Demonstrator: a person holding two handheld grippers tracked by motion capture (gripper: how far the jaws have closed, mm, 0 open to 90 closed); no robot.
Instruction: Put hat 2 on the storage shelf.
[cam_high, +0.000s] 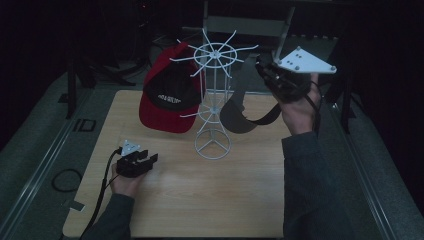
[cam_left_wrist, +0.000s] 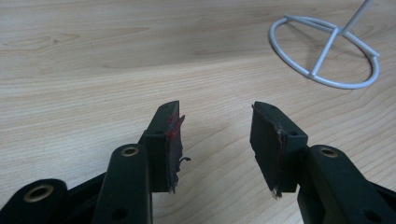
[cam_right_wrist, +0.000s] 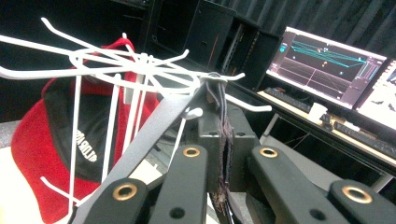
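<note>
A white wire hat rack (cam_high: 214, 100) stands on the wooden table (cam_high: 200, 200). A red and black cap (cam_high: 167, 92) hangs on its left side. A grey cap (cam_high: 235, 117) dangles by the rack's right side, its strap running up to my right gripper (cam_high: 261, 65). In the right gripper view that gripper (cam_right_wrist: 223, 135) is shut on the dark strap (cam_right_wrist: 154, 126), close to a hook tip of the rack's top ring (cam_right_wrist: 135, 65). My left gripper (cam_high: 152, 159) rests low over the table at the front left, open (cam_left_wrist: 215, 135) and holding nothing, facing the rack's base ring (cam_left_wrist: 327, 81).
Dark metal rails run along both sides of the table. A black cable loop (cam_high: 66, 179) lies off the left edge. Lit monitors (cam_right_wrist: 327, 65) stand on a desk behind the rack. Bare wood spreads across the table's front half.
</note>
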